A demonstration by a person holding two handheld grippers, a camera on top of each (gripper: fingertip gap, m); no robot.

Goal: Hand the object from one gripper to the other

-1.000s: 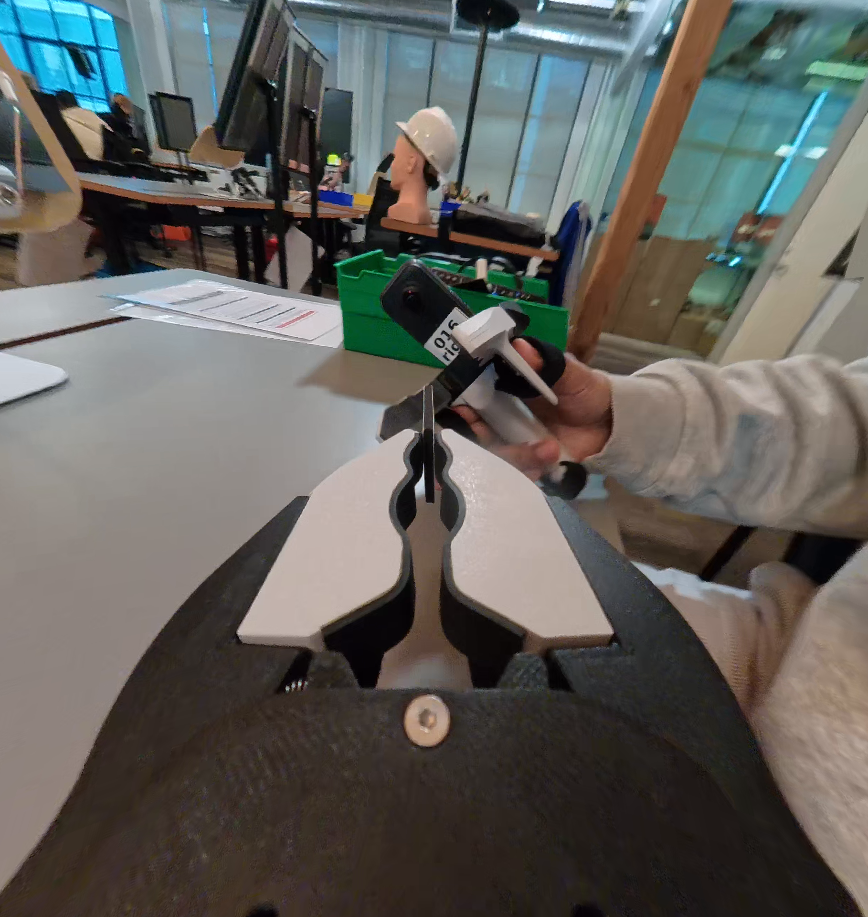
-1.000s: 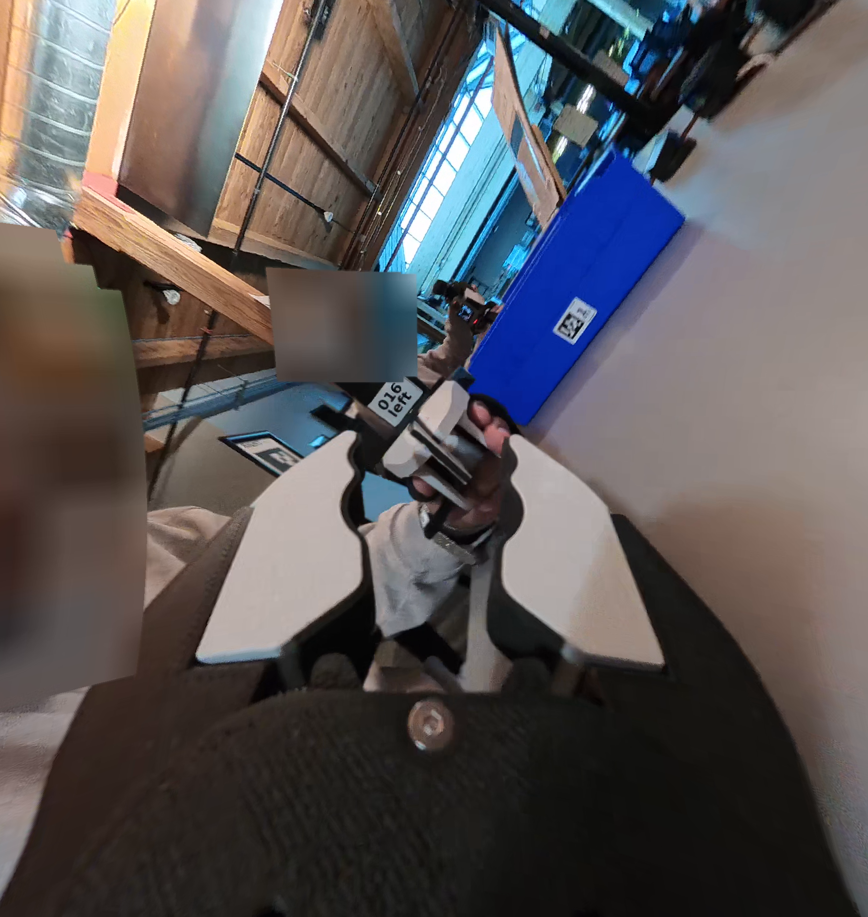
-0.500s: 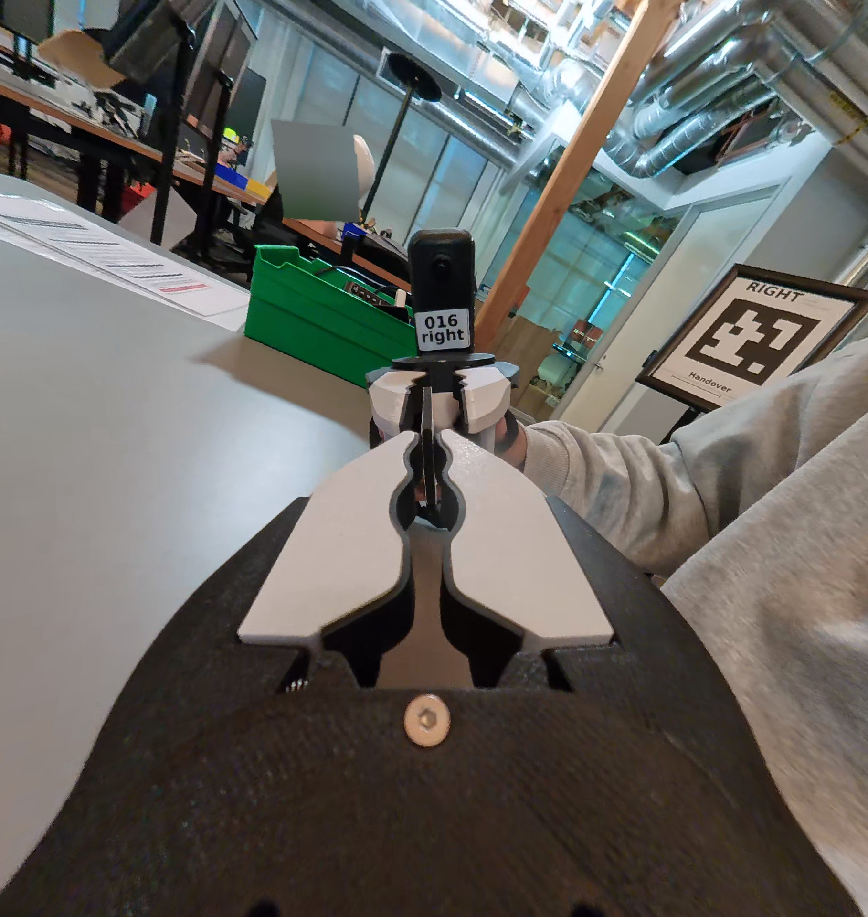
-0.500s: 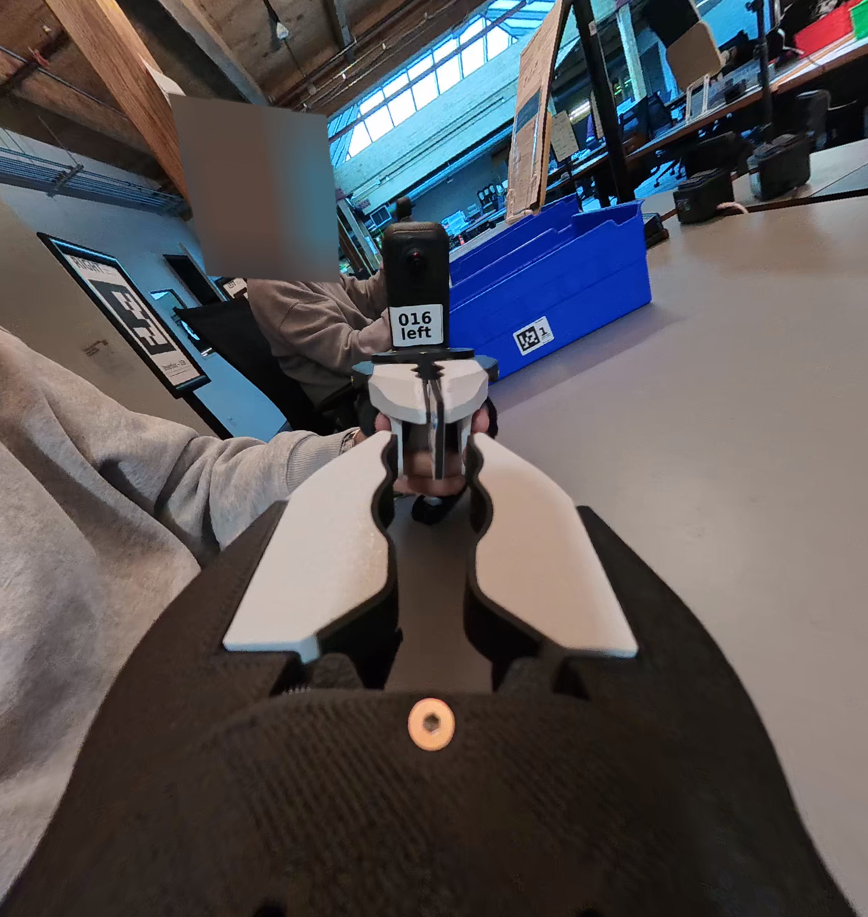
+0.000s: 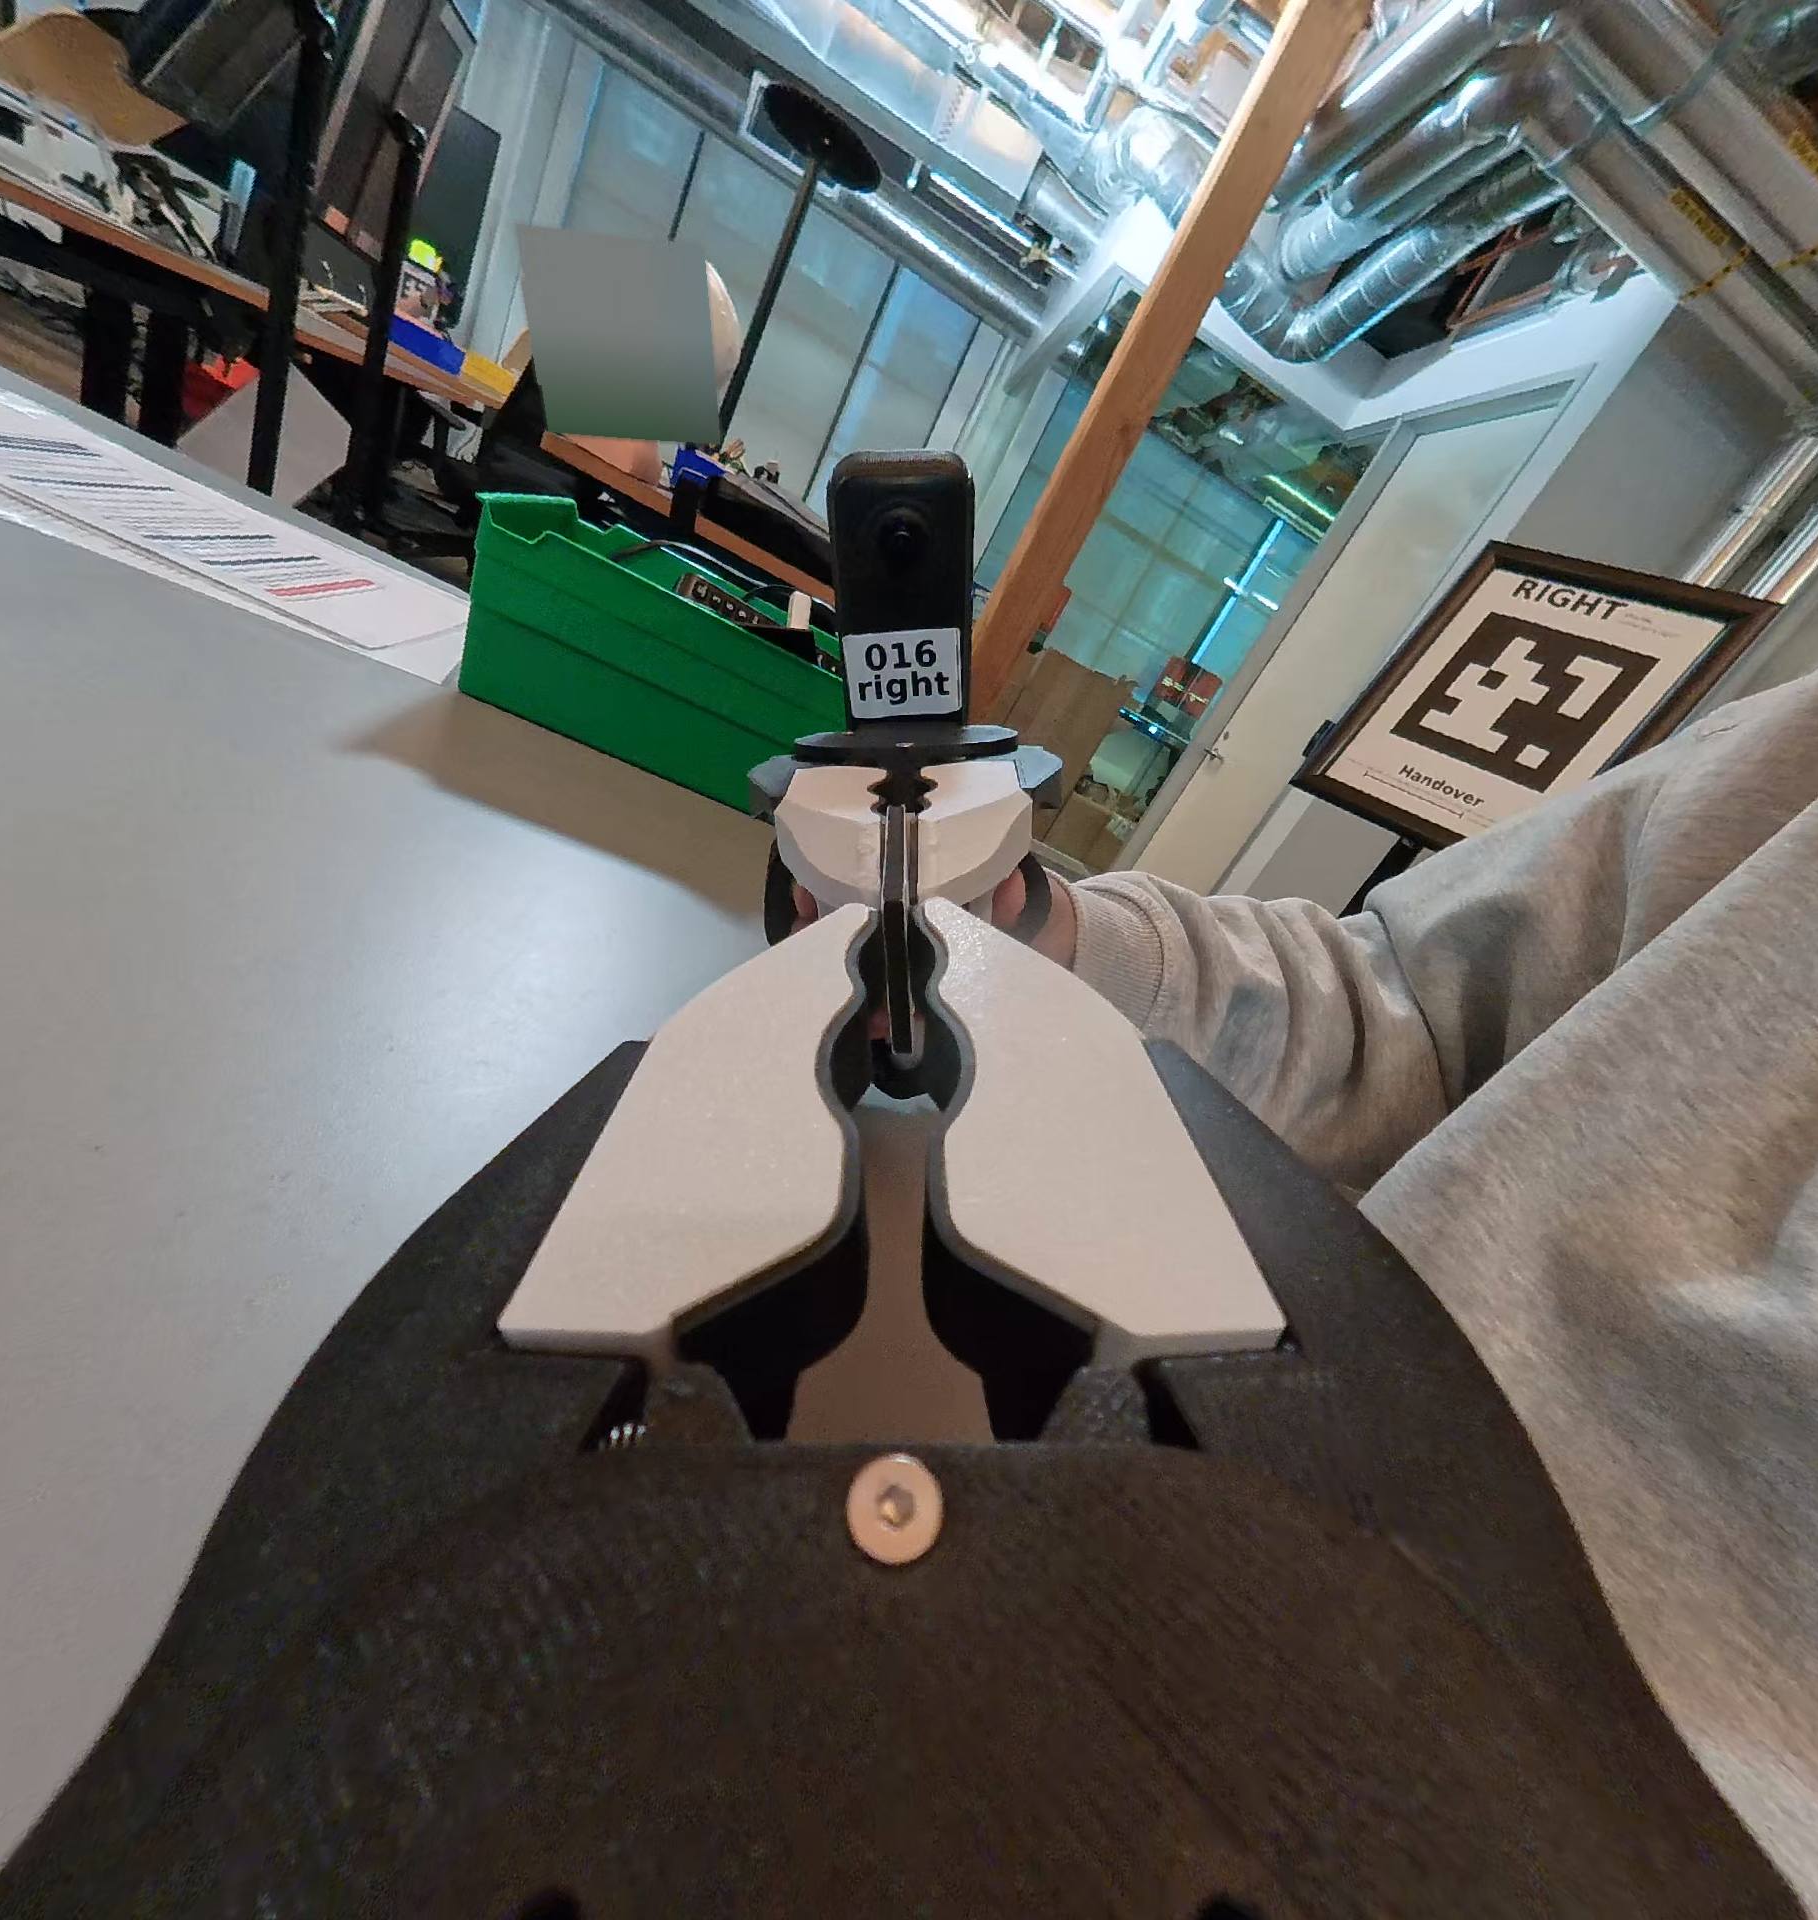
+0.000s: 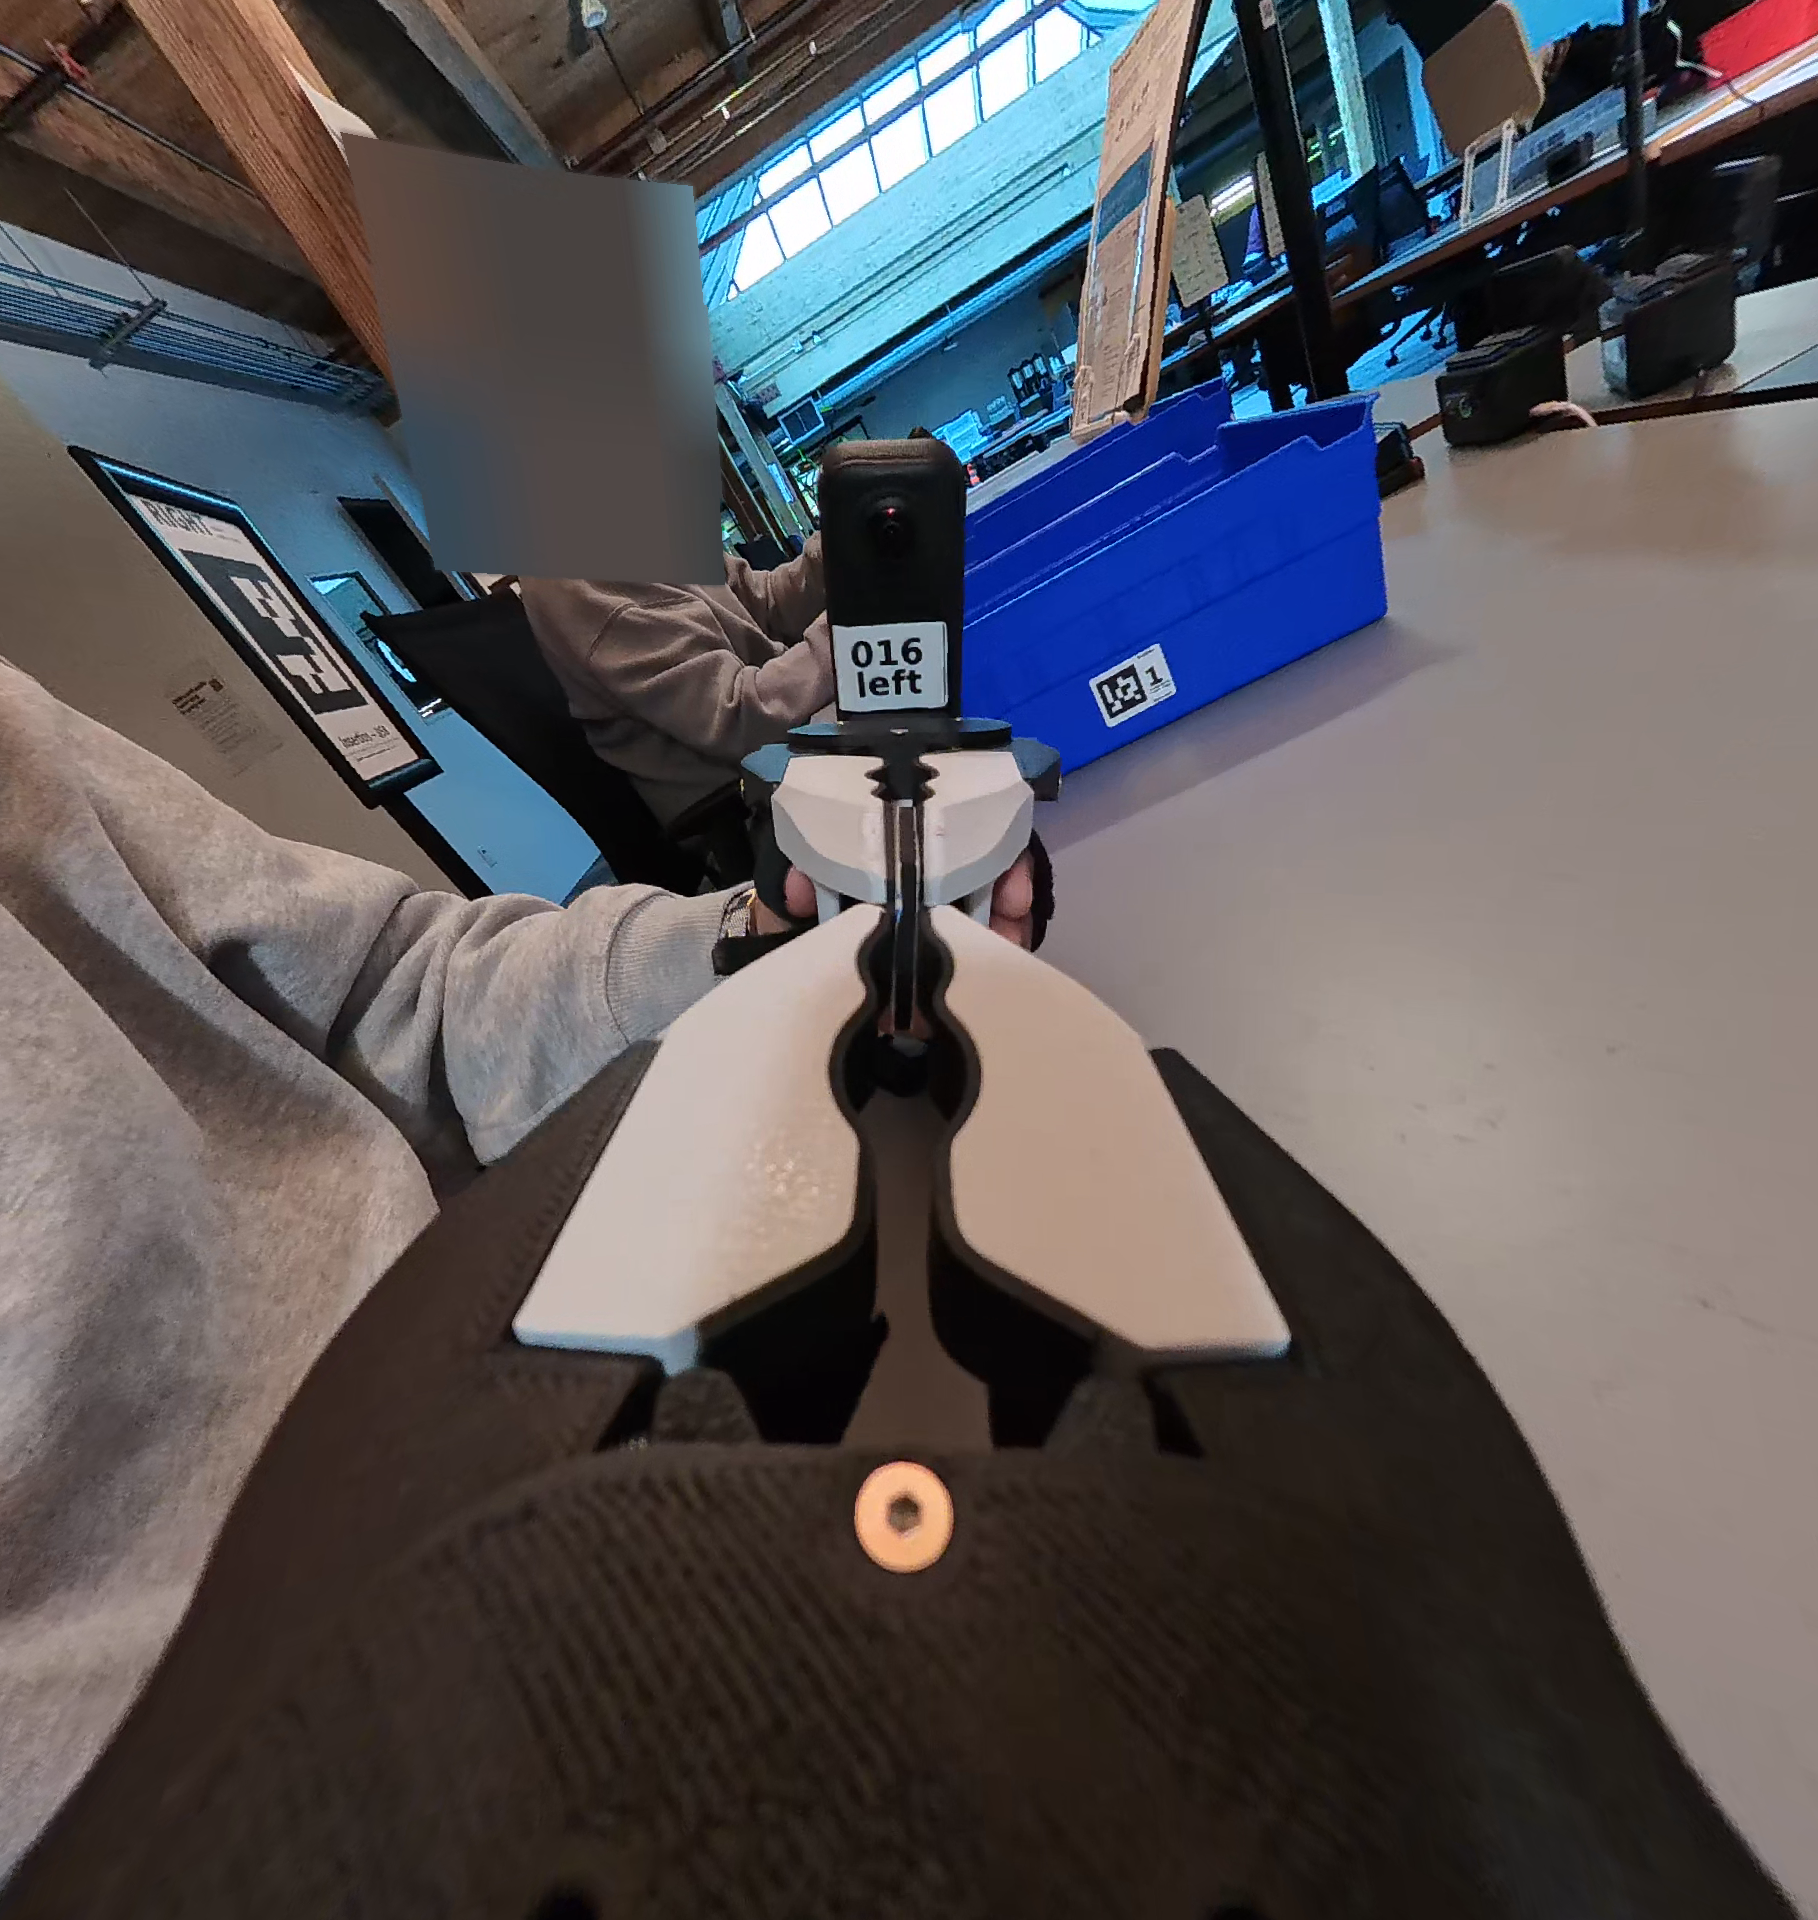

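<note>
Object (image 5: 900, 971), a thin dark flat piece, now sits pinched by both the left gripper (image 5: 897, 935) and the right gripper (image 6: 903, 940), which has narrowed from spread, so release comes next.

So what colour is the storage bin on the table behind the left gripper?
Blue bin, clearest in the right wrist view.

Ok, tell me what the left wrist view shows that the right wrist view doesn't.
Only the left wrist view shows the green bin, the printed sheets on the table and the right gripper head-on. Only the right wrist view shows the blue bin and the left gripper head-on. Both show the thin flat dark object edge-on between the near fingertips, reaching into the facing gripper, and the grey table.
</note>
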